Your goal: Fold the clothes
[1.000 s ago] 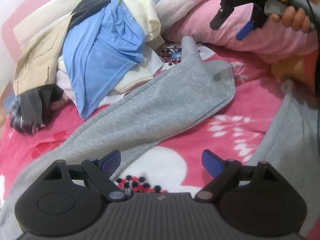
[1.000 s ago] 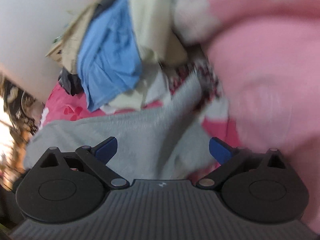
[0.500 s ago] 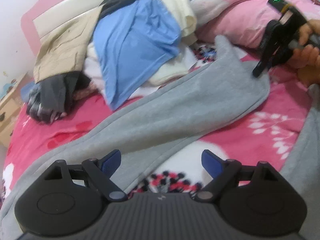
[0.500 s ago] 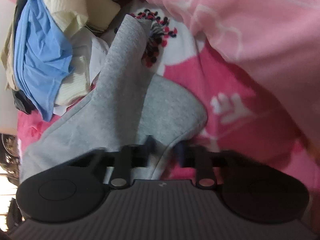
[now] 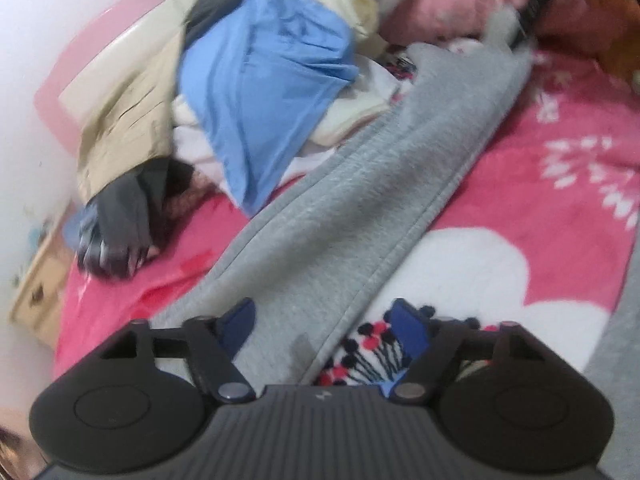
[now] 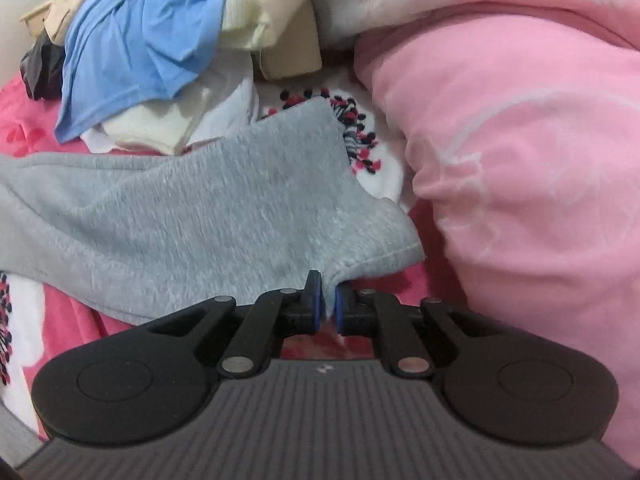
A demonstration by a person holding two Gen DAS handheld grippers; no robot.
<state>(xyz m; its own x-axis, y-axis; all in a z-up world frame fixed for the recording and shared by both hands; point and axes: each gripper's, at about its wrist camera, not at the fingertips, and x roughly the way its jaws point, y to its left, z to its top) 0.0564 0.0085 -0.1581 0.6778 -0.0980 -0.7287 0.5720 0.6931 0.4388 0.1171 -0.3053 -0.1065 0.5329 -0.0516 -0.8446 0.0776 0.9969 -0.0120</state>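
A grey sweatshirt sleeve lies stretched across the pink flowered bedspread. My left gripper hovers low over the sleeve's near part, its jaws closing, with the sleeve's hemmed edge between the blue pads and not pressed. In the right wrist view my right gripper is shut on the grey sleeve's cuff end, a pinch of fabric bunched between the pads. The right gripper shows only as a dark blur at the sleeve's far end in the left wrist view.
A heap of clothes with a blue shirt, cream knit, beige garment and dark items sits at the bed's head. A pink quilt bulks up on the right. A wooden nightstand stands left of the bed.
My right gripper came down onto the sleeve's end and shut on it. My left gripper sank toward the sleeve's near part and its jaws narrowed.
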